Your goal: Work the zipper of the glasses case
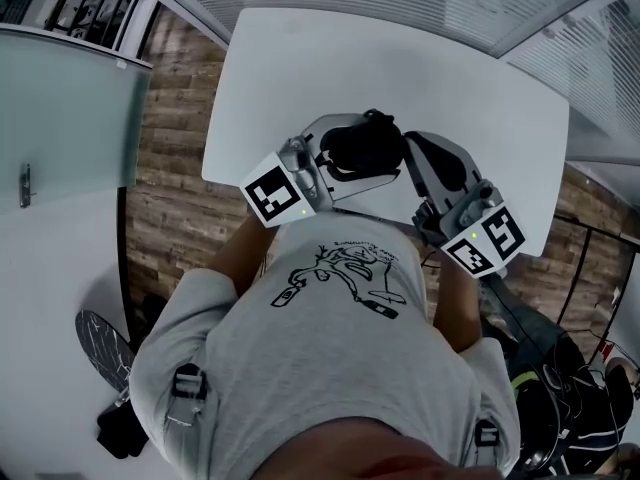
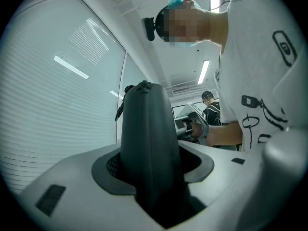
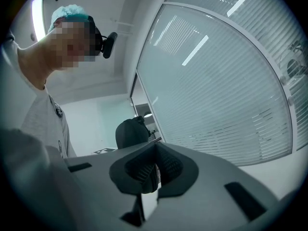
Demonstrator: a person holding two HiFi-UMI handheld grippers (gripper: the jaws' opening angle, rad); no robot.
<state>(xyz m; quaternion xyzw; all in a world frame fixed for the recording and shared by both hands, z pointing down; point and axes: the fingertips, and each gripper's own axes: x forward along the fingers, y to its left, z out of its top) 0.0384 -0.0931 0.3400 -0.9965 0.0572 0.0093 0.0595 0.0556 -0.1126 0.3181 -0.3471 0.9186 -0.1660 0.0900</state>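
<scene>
The black glasses case [image 1: 362, 144] hangs above the white table [image 1: 300, 58], clamped in my left gripper [image 1: 335, 158]. In the left gripper view the case [image 2: 147, 129] stands up between the pads of the left gripper [image 2: 150, 170], filling the gap. My right gripper [image 1: 408, 146] sits just right of the case in the head view. In its own view the right gripper [image 3: 155, 171] has its pads pressed together with nothing visible between them, and the case [image 3: 130, 133] shows a little beyond the tips. The zipper is not clearly visible.
The table's near edge [image 1: 260, 190] lies right under the grippers, against the person's torso [image 1: 330, 348]. Glass walls with blinds [image 3: 216, 81] surround the spot. Another person [image 2: 210, 107] stands far behind, and a wood-pattern floor [image 1: 175, 138] lies left of the table.
</scene>
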